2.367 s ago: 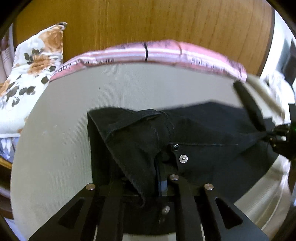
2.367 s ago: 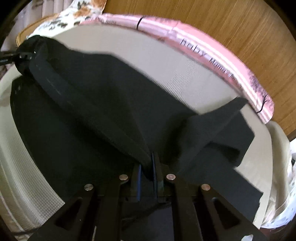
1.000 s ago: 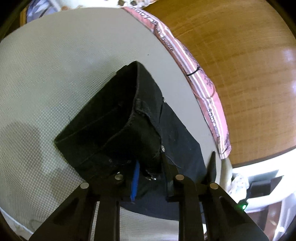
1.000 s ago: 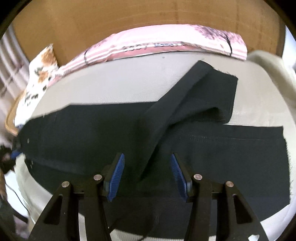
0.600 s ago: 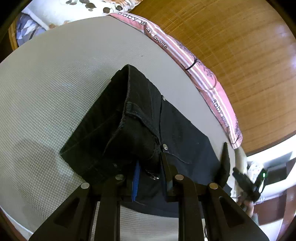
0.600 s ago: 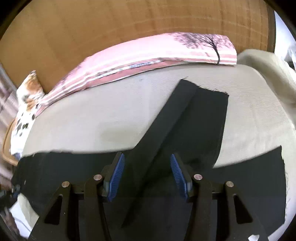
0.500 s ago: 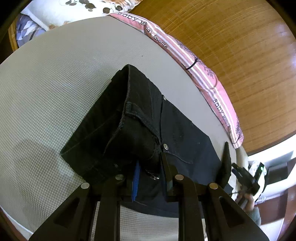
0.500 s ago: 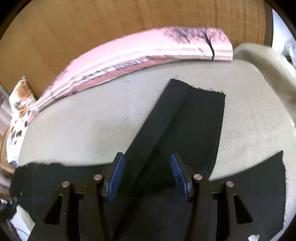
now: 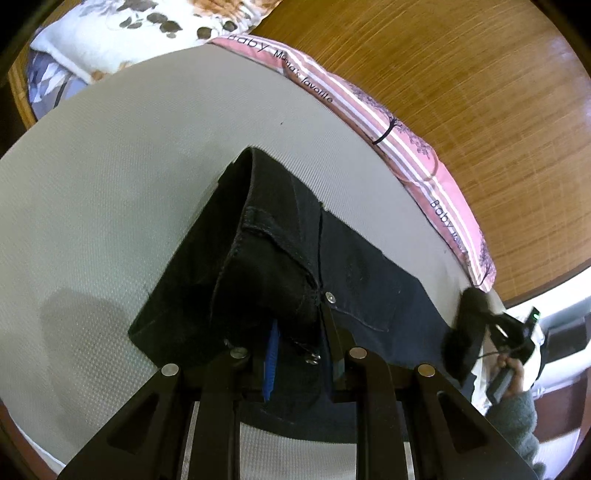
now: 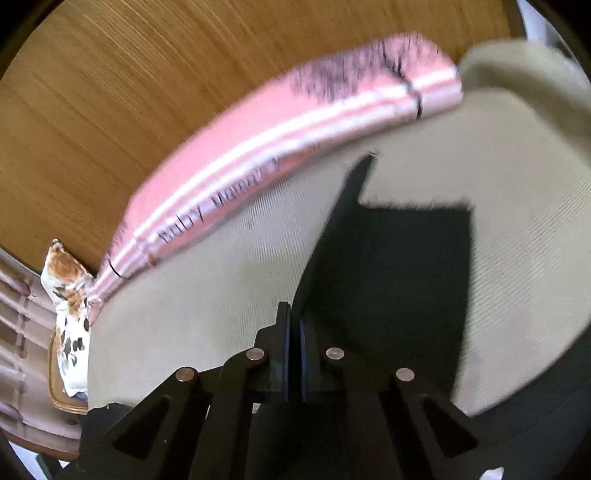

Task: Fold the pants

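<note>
The black pants [image 9: 280,258] lie on a pale grey bed [image 9: 110,177]. My left gripper [image 9: 301,350] is shut on the bunched waistband near the metal button [image 9: 329,296]. The leg runs off to the right, where my right gripper [image 9: 495,325] holds its far end. In the right wrist view my right gripper [image 10: 293,347] is shut on the black pant leg [image 10: 399,266], which is lifted and folded; its hem stands up over the bed [image 10: 207,295]. That view is blurred.
A pink striped pillow [image 9: 388,122] lies along the wooden headboard [image 9: 461,74]; it also shows in the right wrist view [image 10: 258,155]. A floral pillow [image 9: 129,33] sits at the bed's far left corner. A beige blanket [image 10: 524,74] lies at the right.
My right gripper was open over the pant leg and has shut on it and lifted it. My left gripper has kept its hold on the waistband and barely moved.
</note>
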Demonstrator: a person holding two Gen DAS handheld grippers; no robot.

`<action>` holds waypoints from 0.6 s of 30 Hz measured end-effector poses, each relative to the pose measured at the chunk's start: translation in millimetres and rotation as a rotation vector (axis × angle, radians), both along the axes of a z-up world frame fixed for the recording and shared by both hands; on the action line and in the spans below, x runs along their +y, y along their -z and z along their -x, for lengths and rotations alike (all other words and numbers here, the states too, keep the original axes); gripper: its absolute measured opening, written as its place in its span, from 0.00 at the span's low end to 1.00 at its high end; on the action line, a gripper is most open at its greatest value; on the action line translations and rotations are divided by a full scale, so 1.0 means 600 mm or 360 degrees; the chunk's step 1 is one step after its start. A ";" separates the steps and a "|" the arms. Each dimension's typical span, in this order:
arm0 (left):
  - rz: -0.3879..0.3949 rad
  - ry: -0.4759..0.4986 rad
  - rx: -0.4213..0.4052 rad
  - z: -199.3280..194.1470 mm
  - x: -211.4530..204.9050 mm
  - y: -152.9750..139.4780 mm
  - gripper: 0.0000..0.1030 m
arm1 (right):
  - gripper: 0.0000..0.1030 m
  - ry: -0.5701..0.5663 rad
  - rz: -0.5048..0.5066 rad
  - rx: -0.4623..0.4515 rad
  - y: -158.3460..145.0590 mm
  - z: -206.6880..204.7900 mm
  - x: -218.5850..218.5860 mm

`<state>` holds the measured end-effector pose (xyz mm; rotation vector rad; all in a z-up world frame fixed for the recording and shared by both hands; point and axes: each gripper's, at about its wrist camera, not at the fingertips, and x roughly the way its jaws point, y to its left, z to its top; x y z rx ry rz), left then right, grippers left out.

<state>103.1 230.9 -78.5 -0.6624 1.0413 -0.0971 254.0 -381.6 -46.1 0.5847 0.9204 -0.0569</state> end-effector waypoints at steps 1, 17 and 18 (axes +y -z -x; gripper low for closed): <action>-0.0004 0.0003 -0.0006 -0.002 0.000 -0.001 0.20 | 0.04 0.0009 0.0038 -0.0040 -0.023 0.015 -0.008; -0.0157 0.0139 0.0100 -0.015 -0.009 0.012 0.20 | 0.03 0.0280 0.0184 0.0164 0.004 0.329 -0.097; -0.0167 0.0144 0.0121 -0.015 -0.009 0.015 0.20 | 0.03 0.0301 0.0161 0.0204 0.025 0.338 -0.099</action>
